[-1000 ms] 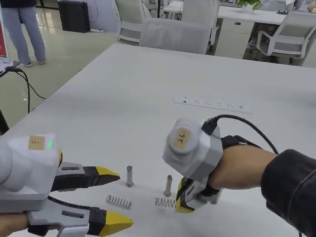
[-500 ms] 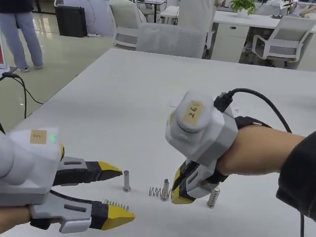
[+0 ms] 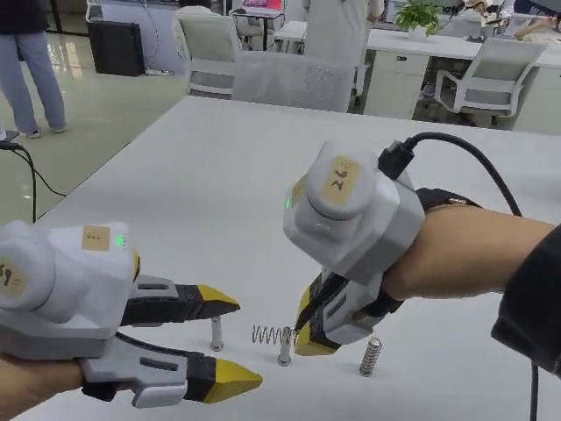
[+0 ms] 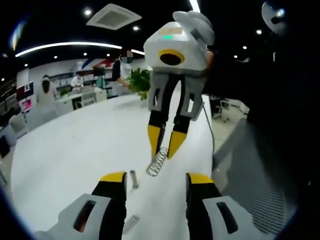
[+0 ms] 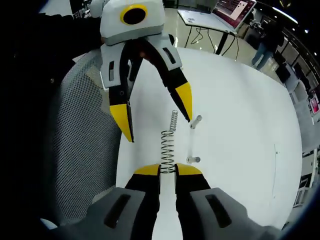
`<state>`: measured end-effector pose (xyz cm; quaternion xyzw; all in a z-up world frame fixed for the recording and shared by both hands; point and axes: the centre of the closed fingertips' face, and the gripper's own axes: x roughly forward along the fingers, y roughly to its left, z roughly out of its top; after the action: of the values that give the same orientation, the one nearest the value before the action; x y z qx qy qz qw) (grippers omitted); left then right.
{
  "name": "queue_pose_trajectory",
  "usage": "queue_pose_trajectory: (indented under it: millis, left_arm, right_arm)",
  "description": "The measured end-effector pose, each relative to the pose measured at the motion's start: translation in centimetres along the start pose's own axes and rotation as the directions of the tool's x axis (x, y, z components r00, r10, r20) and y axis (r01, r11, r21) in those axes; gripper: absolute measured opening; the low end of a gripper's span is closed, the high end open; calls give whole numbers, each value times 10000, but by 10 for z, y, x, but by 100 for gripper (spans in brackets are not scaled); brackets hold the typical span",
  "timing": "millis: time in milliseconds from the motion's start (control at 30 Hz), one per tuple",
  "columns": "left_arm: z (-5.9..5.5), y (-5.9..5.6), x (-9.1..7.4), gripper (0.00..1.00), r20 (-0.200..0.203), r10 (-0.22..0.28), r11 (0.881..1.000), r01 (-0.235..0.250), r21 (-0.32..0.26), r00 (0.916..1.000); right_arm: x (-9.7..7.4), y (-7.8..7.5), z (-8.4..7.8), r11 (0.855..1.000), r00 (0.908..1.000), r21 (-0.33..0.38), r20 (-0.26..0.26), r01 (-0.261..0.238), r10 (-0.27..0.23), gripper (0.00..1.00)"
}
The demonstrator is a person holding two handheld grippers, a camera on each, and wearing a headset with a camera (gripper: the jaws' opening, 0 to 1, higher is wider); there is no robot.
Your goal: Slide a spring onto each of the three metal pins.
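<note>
On the white table (image 3: 219, 175) stand two bare metal pins, one on the left (image 3: 216, 333) and one in the middle (image 3: 285, 347). To the right a spring (image 3: 371, 355) stands upright, seemingly on a third pin. My right gripper (image 3: 304, 333) is shut on one end of another spring (image 3: 270, 334), held level just above and left of the middle pin. From the right gripper view, that held spring (image 5: 167, 147) sticks out forward from my right gripper (image 5: 167, 170). My left gripper (image 3: 230, 338) hangs open near the left pin. A loose spring (image 4: 131, 223) lies under it.
Office chairs (image 3: 289, 79) stand at the table's far edge, with desks beyond them. A person (image 3: 35, 61) stands on the floor at far left. A black cable (image 3: 456, 149) runs back from the right gripper. The table's left edge (image 3: 88, 184) slopes toward me.
The right gripper closed on the spring lying by the middle pin and lifted it off the table. My head moved, so the whole scene shifted. The left gripper stayed open.
</note>
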<state>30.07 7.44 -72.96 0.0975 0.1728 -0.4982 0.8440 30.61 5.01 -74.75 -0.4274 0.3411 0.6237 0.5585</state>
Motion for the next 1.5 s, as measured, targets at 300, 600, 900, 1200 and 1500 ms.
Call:
queue_pose_trajectory:
  millis: [300, 600, 900, 1200, 1500]
  left_arm:
    - [3, -5, 4, 31, 296, -174, 9998, 177, -79, 9994]
    - [1, -9, 7, 19, 290, -433, 9991, 433, -1, 9986]
    - [-1, -12, 8, 7, 265, -603, 9982, 601, 73, 9978]
    - [-2, -13, 7, 3, 238, -646, 9978, 643, 135, 9976]
    - [-4, -18, 8, 3, 158, -834, 9965, 833, 113, 9964]
  right_arm:
    - [0, 7, 5, 9983, 9997, -526, -24, -259, 258, 8]
    - [1, 10, 6, 9939, 9994, -1047, -23, -332, 332, 8]
    - [2, 12, 8, 9901, 9993, -1351, 14, -377, 382, 8]
    - [3, 13, 8, 9882, 9992, -1481, 58, -380, 392, 8]
    - [5, 15, 7, 9888, 9986, -1411, 114, -492, 513, 9]
